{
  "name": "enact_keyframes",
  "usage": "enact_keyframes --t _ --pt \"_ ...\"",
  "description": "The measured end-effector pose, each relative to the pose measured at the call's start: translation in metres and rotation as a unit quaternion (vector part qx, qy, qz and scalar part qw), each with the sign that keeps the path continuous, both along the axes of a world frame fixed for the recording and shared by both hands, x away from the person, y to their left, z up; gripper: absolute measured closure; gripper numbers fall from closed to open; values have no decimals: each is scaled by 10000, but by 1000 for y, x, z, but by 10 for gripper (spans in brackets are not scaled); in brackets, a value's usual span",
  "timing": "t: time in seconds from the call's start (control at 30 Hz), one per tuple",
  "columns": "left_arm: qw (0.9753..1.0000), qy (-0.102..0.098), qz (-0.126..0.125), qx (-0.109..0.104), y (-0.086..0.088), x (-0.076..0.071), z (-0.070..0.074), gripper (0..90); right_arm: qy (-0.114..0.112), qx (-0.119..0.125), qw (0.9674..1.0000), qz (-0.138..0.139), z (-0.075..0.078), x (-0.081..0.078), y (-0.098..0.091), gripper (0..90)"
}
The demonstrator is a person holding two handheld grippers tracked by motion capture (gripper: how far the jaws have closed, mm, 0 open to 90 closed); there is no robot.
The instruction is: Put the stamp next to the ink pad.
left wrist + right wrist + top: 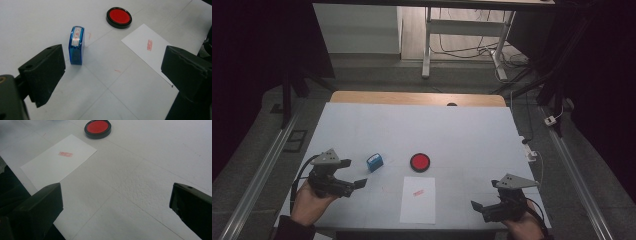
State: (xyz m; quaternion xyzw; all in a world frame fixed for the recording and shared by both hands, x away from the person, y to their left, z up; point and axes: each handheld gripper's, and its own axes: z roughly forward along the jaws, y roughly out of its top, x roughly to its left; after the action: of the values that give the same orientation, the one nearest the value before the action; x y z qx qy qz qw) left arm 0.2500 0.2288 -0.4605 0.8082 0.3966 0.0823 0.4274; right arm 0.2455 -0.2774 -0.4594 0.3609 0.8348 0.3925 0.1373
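On the white table [362, 125], the blue stamp [76, 45] stands free just ahead of my left gripper [112, 72], jaws wide apart, nothing between them. Paper [418, 202] already carries a red imprint [418, 192]; ink pad [419, 162] sits beyond it. Right gripper [117, 202] spread too, empty. Stamping looks done; next, I'd pull the left clear without clipping the stamp.
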Motion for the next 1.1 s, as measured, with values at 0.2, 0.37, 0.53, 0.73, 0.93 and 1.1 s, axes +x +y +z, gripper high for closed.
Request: enact_keyframes --t 0.2,0.37,0.53,0.73,0.93,1.1 --pt "9999 31 86 -66 7 -14 -1 16 6 -4 10000 -10 0 0 0 0" --pt "9998 57 171 -100 12 -25 -3 1 10 12 10000 -14 0 0 0 0" --pt "9996 11 256 -77 20 -35 -6 0 17 33 10000 -21 0 0 -1 0" --pt "9993 34 358 62 26 -45 -11 0 23 41 10000 -23 0 0 -1 0" --pt "9981 72 495 369 29 -54 -15 0 28 38 10000 -18 0 0 -1 0" --pt "9969 90 544 563 29 -58 -17 0 26 29 10000 -4 0 0 0 0"
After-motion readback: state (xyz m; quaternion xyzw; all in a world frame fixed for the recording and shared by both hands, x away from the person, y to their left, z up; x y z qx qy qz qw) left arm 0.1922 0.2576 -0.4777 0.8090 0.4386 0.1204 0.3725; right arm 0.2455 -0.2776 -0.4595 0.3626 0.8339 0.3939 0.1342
